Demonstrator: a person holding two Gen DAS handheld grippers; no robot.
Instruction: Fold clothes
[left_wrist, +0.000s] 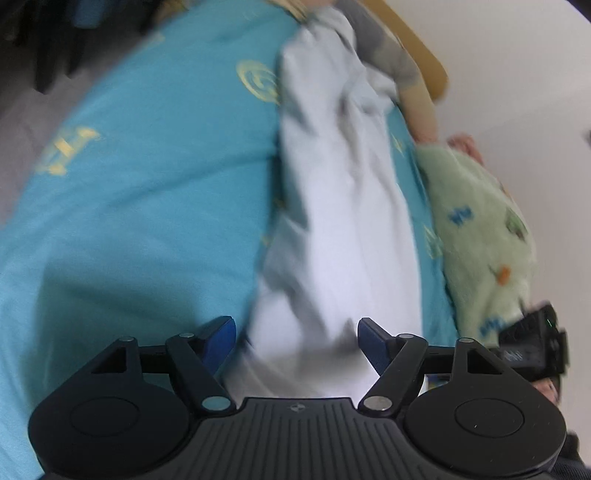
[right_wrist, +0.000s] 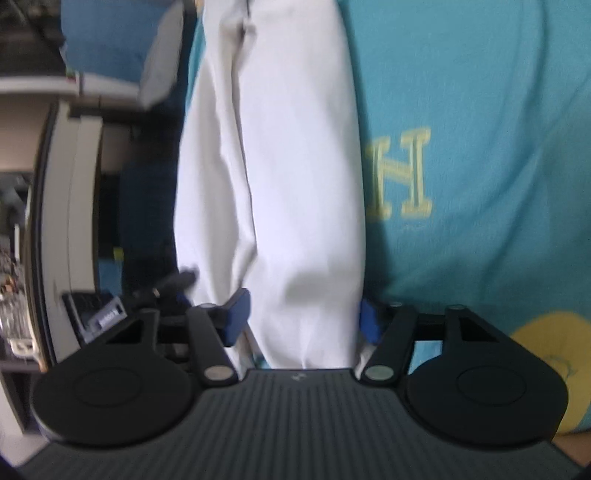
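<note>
A long white garment lies stretched over a teal bedsheet and runs away from me toward the headboard. In the left wrist view, my left gripper stands open, its blue pads wide apart with the garment's near end between them. The right wrist view shows the same white garment filling the gap of my right gripper, whose jaws are also spread wide. The other gripper shows at the left of that view. Both views are blurred.
A person's arm in a grey sleeve lies along the bed's far side by a wooden headboard. A green plush blanket sits to the right of the garment. Pale furniture stands beyond the bed edge.
</note>
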